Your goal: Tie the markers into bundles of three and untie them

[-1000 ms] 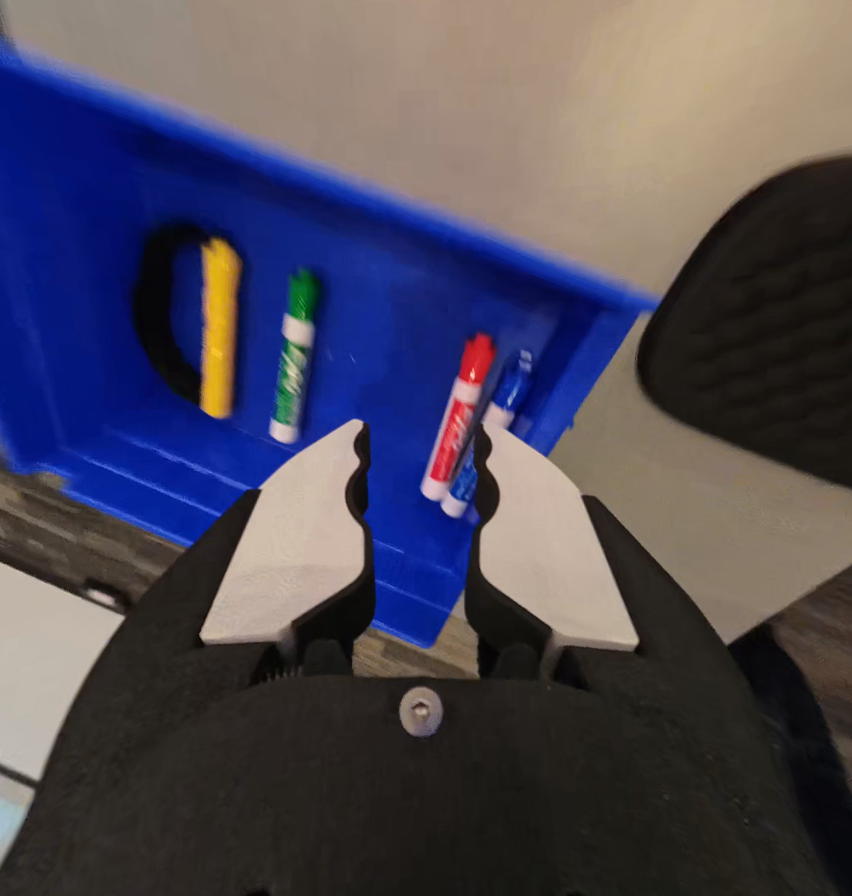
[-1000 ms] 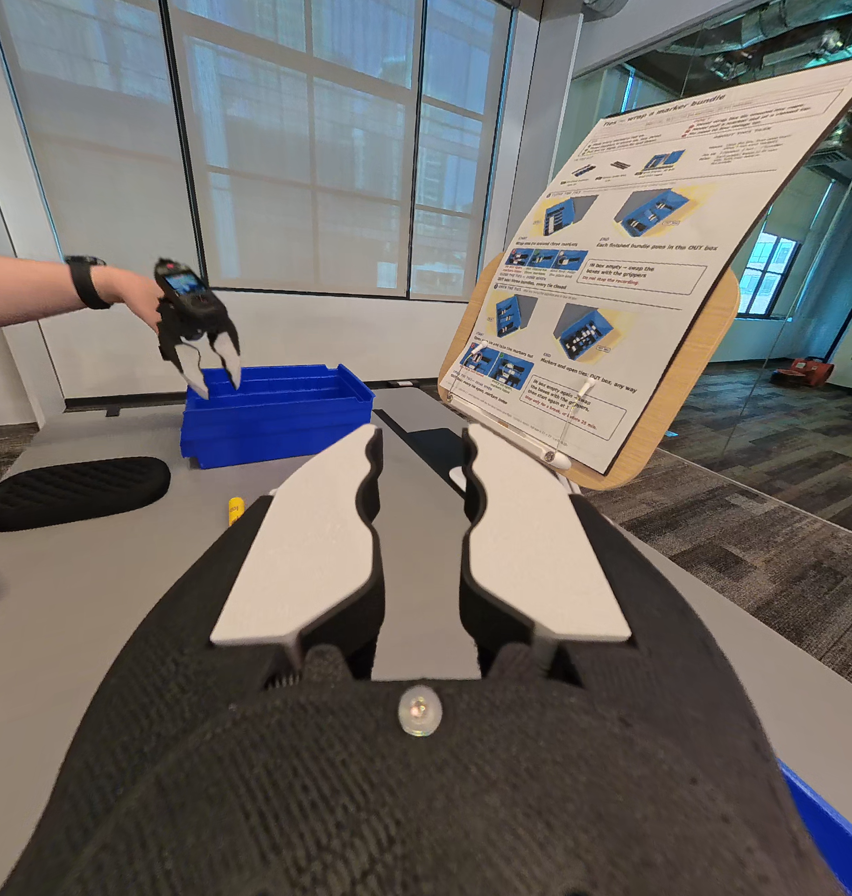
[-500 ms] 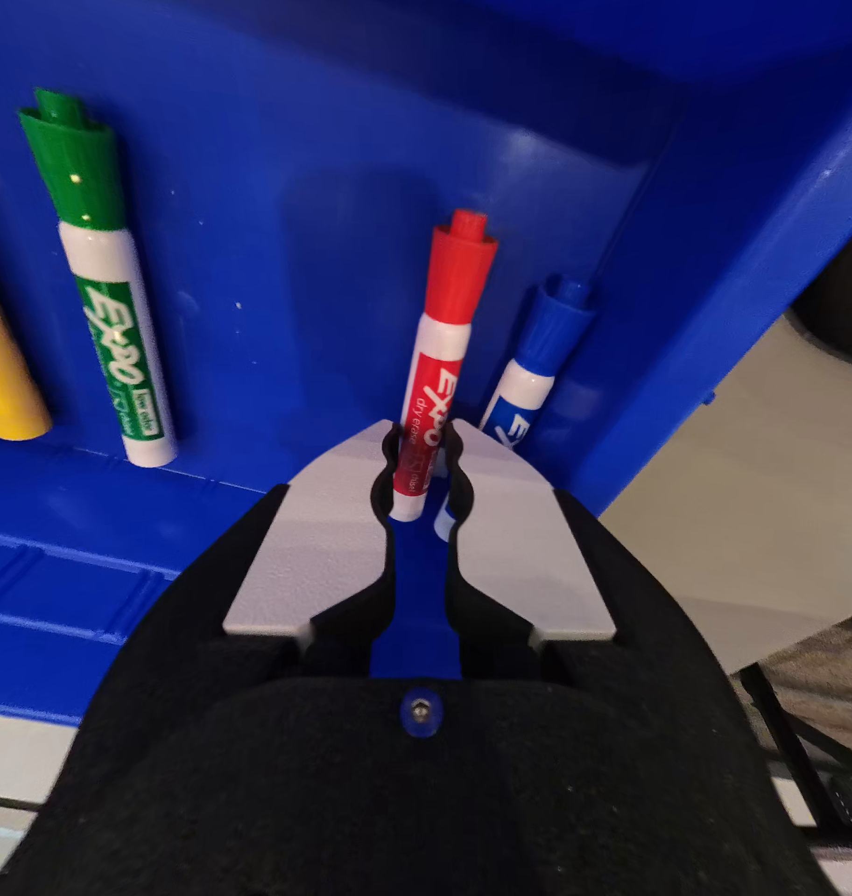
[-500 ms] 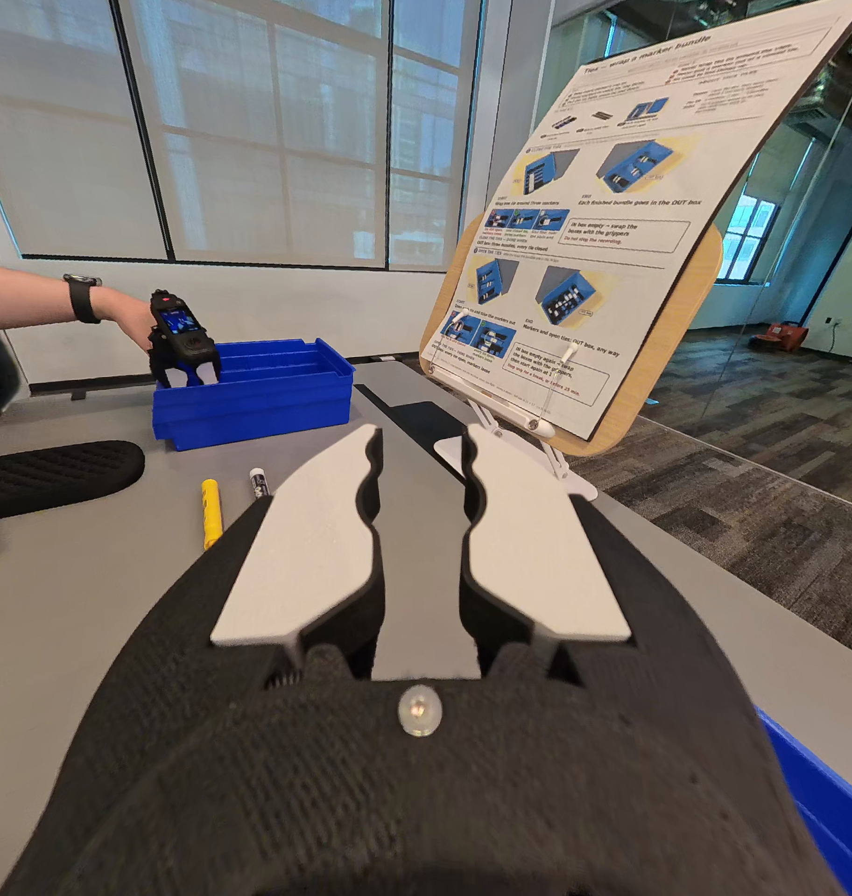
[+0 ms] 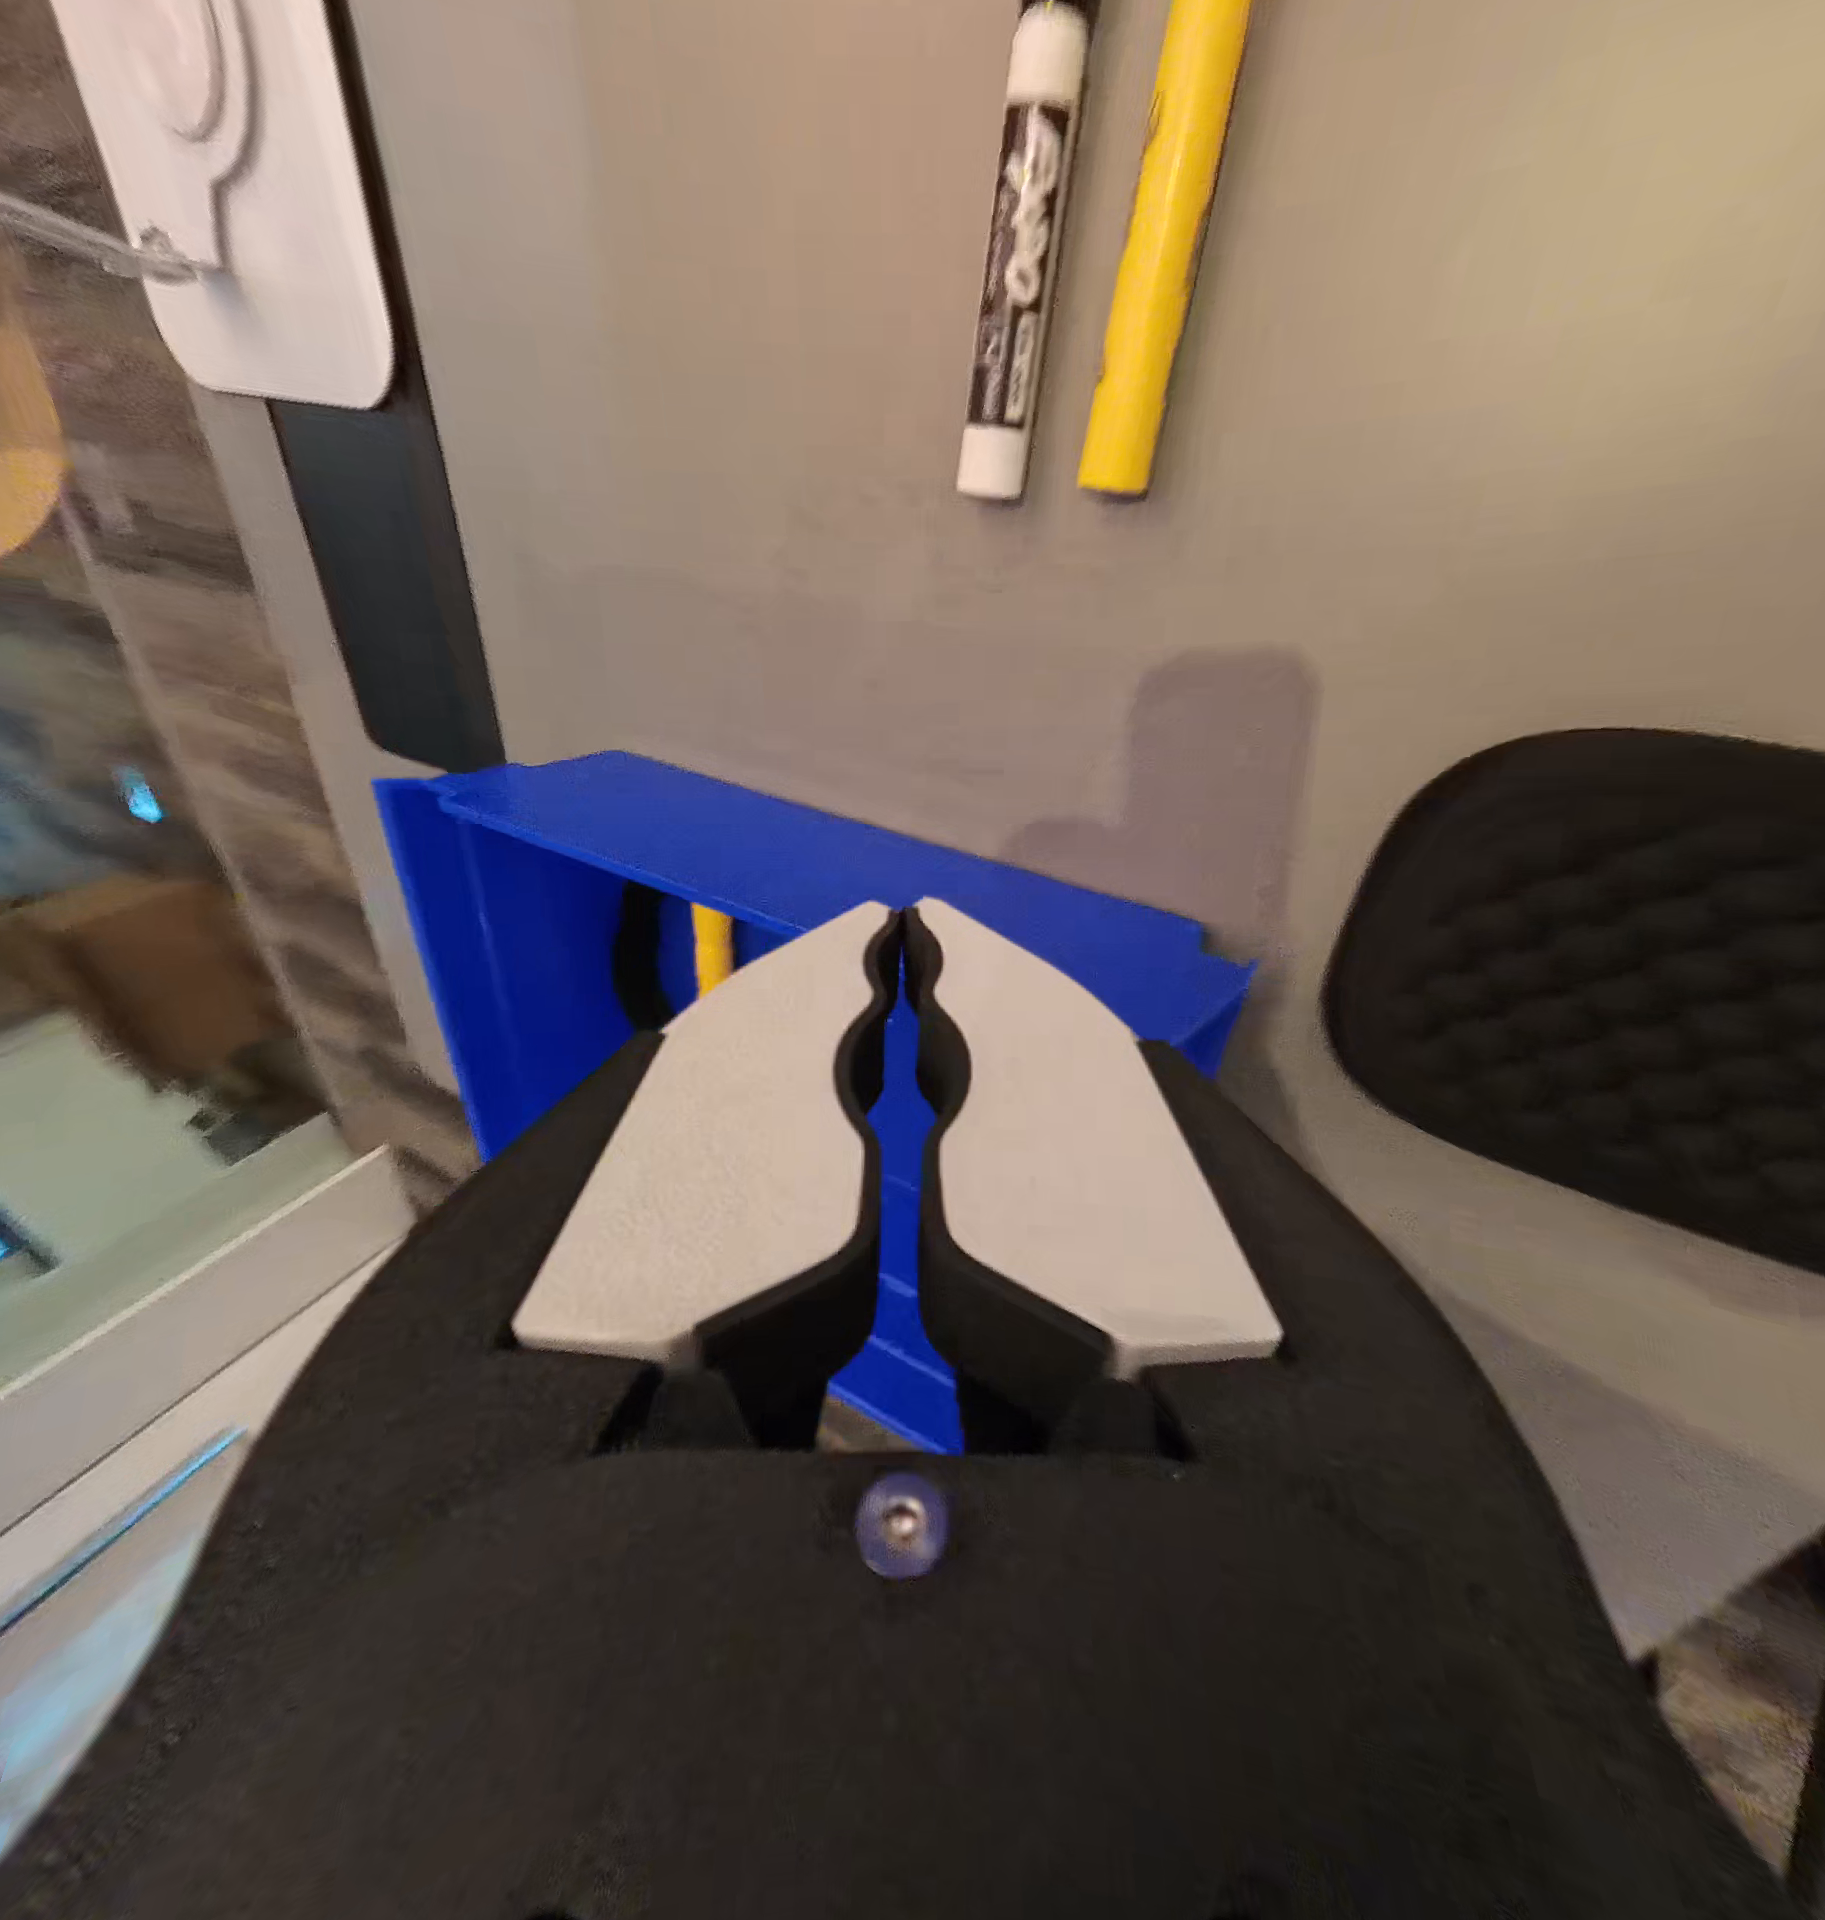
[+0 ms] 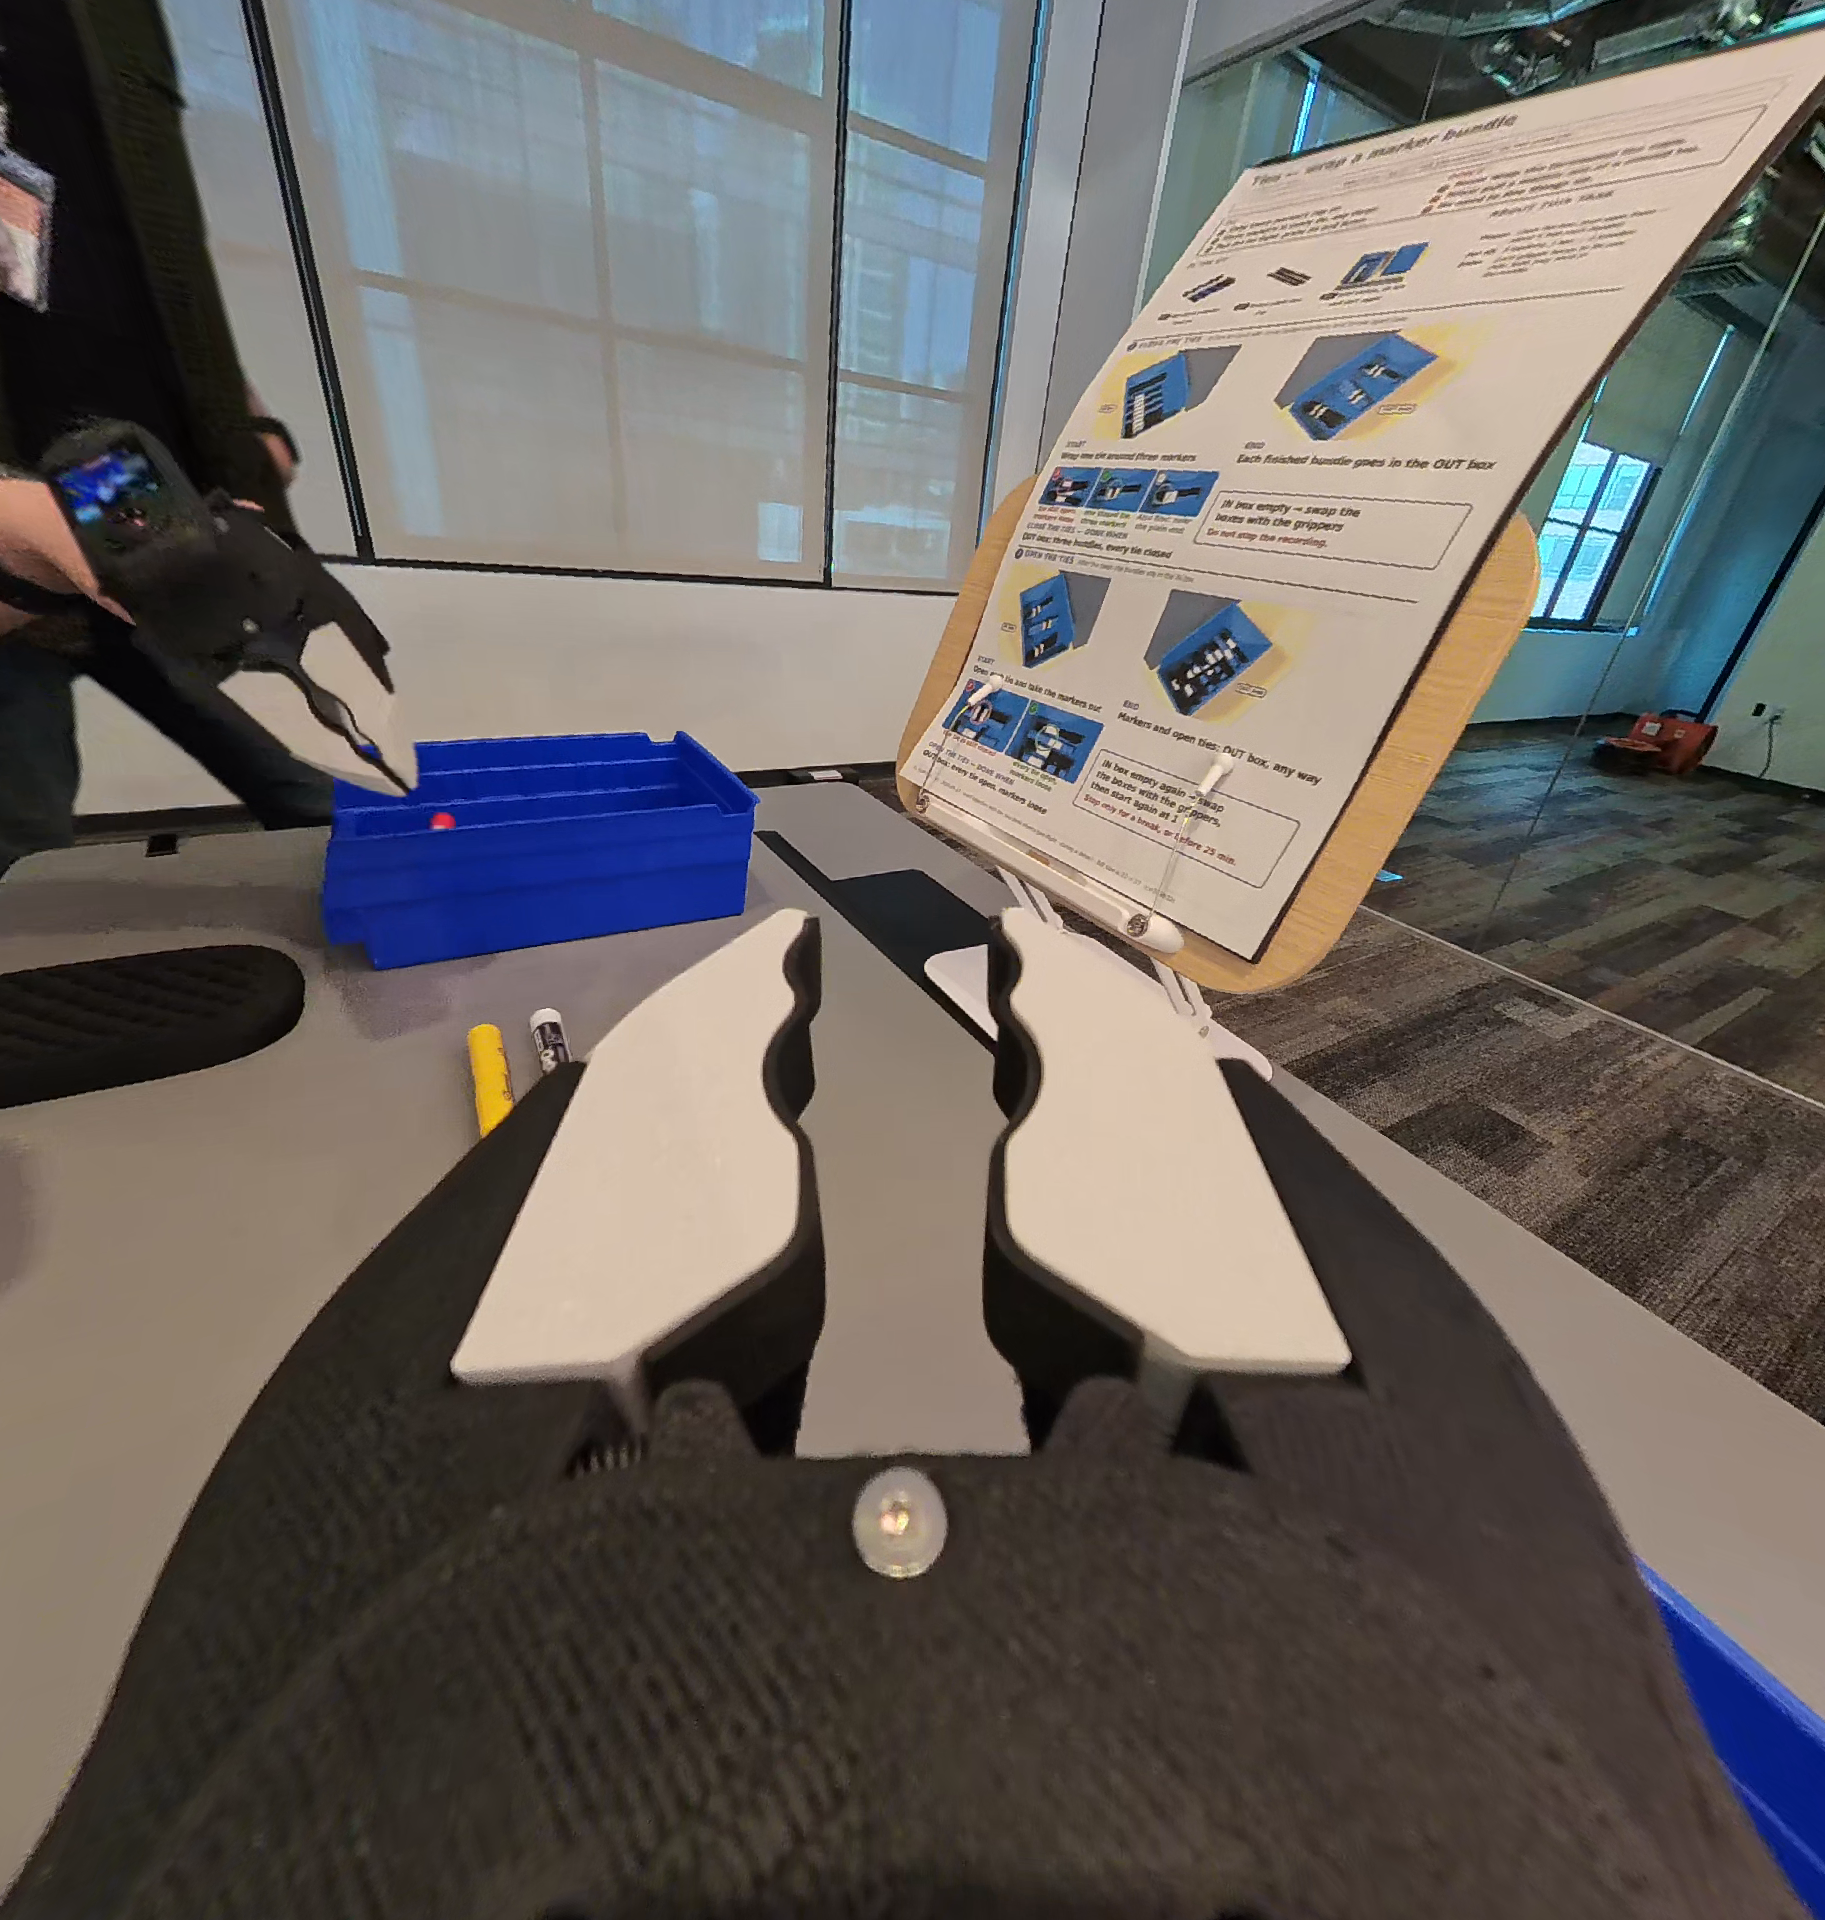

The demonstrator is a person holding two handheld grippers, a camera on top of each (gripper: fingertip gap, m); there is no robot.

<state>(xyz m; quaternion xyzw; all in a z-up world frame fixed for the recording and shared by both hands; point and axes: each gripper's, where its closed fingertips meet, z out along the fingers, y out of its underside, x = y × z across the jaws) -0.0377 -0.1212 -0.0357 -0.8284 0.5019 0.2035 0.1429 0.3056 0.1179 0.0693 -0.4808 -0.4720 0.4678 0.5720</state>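
My left gripper (image 5: pixel 903 914) is shut, tips touching, with nothing between the fingers. It hovers over the near end of the blue bin (image 5: pixel 783 842). In the right wrist view it (image 6: pixel 388 774) points down at the bin (image 6: pixel 544 883), where a red marker tip (image 6: pixel 440 821) shows. A yellow item (image 5: pixel 712 945) and a black loop (image 5: pixel 638 966) lie inside the bin. A black marker (image 5: pixel 1017 260) and a yellow marker (image 5: pixel 1157 249) lie side by side on the grey table, also visible in the right wrist view (image 6: pixel 547 1039) (image 6: pixel 487 1075). My right gripper (image 6: pixel 903 925) is open and empty above the table.
A black textured pad (image 6: pixel 108 1018) lies beside the bin. An instruction board on a wooden stand (image 6: pixel 1303 520) stands at the table's right, its white base (image 5: pixel 253 208) beside a black strip. The corner of a second blue bin (image 6: pixel 1770 1745) shows under my right gripper. To reach the black marker (image 5: pixel 1017 260) in a straight line is about 15 cm for my left fingers, about 35 cm for my right.
My left gripper dropped into the bin and closed around the red marker, then rose out shut with no marker in it. The right gripper stayed open and hardly moved.
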